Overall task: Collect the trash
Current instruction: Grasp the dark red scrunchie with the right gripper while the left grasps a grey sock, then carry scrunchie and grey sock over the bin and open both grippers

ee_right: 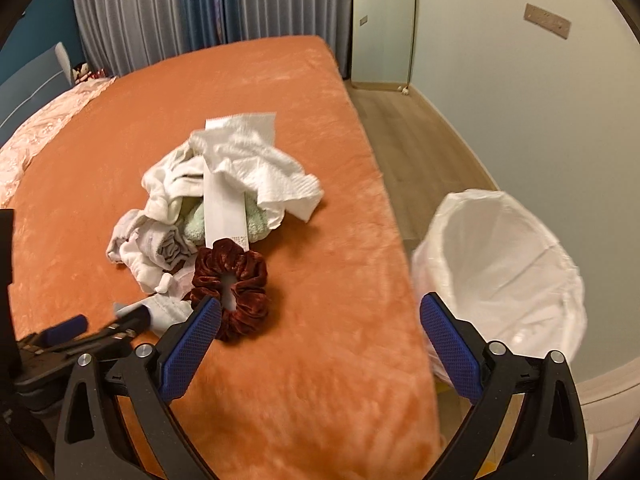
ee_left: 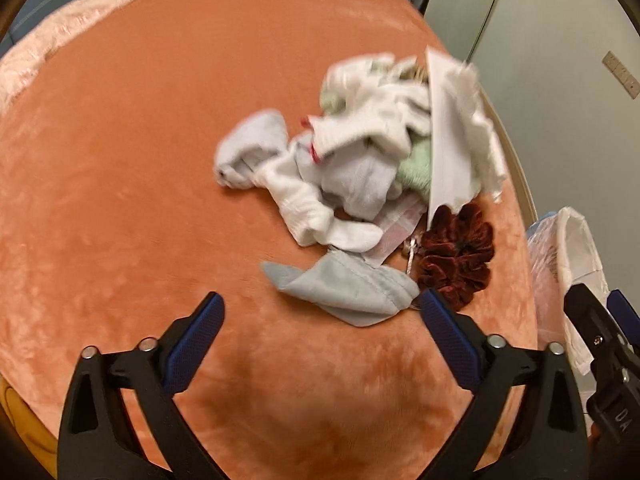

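Note:
A pile of white and pale cloths, socks and tissue (ee_left: 360, 148) lies on the orange bed cover (ee_left: 120, 160). A long white paper strip (ee_right: 222, 200) lies across the pile (ee_right: 200, 200). A crumpled white paper towel (ee_right: 272, 180) sits on top. A dark red velvet scrunchie (ee_right: 232, 284) lies at the near edge, also in the left wrist view (ee_left: 456, 260). A grey cloth (ee_left: 348, 292) lies nearest my left gripper (ee_left: 320, 320), which is open and empty just short of it. My right gripper (ee_right: 320, 320) is open and empty over the bed edge, between scrunchie and bin.
A bin lined with a white bag (ee_right: 500, 264) stands on the wooden floor (ee_right: 400, 136) beside the bed's right edge; it also shows in the left wrist view (ee_left: 568, 264). Pink bedding (ee_right: 48, 120) lies at the far left. Curtains (ee_right: 160, 8) hang behind the bed.

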Motion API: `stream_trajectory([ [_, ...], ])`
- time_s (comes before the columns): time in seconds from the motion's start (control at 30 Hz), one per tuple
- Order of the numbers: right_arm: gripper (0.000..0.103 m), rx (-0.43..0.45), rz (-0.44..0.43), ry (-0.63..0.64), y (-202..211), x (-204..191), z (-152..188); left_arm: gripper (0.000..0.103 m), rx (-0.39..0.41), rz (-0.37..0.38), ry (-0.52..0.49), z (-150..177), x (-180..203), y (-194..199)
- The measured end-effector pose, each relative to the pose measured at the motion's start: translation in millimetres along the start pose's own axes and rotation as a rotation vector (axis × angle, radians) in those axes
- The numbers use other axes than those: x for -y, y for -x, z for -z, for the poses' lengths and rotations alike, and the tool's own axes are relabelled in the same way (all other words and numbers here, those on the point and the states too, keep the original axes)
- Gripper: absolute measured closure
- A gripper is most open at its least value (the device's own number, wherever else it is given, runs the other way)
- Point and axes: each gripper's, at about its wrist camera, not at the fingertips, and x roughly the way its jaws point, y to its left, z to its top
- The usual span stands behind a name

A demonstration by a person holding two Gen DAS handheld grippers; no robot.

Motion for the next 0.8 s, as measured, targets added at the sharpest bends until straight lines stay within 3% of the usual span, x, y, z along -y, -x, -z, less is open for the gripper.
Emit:
stream_trajectory([
  [0.1, 0.016, -0.030, -0.018, -0.009, -18.4, -5.4, -3.5, 0.027, -0.059, 0.029, 0.054, -3.4, -6.6, -20.1],
  [0.23, 0.030, -0.071, -0.058, -0.025, -42.7, -12.0, -7.8, 0.043, -0.099, 0.068, 0.125, -4.6, -18.4, -35.2],
  [0.33, 0.042, -0.112, -0.108, -0.042, -61.6, -17.6, -8.0, 0.068, -0.128, 0.115, 0.132, -4.8, -21.8, -43.2],
  [0.43, 0.053, -0.143, -0.137, -0.046, -78.4, -25.1, -6.1, 0.080, -0.128, 0.133, 0.129, -3.6, -23.1, -46.4],
  [0.57, 0.084, -0.177, -0.181, -0.007, -93.6, -41.6, -0.3, 0.090, -0.130, 0.147, 0.115, -4.5, -22.9, -44.9],
  [0.8, 0.090, -0.145, -0.211, -0.031, -69.4, -40.2, 2.2, 0.097, -0.087, 0.150, 0.080, -2.4, -26.2, -12.6],
])
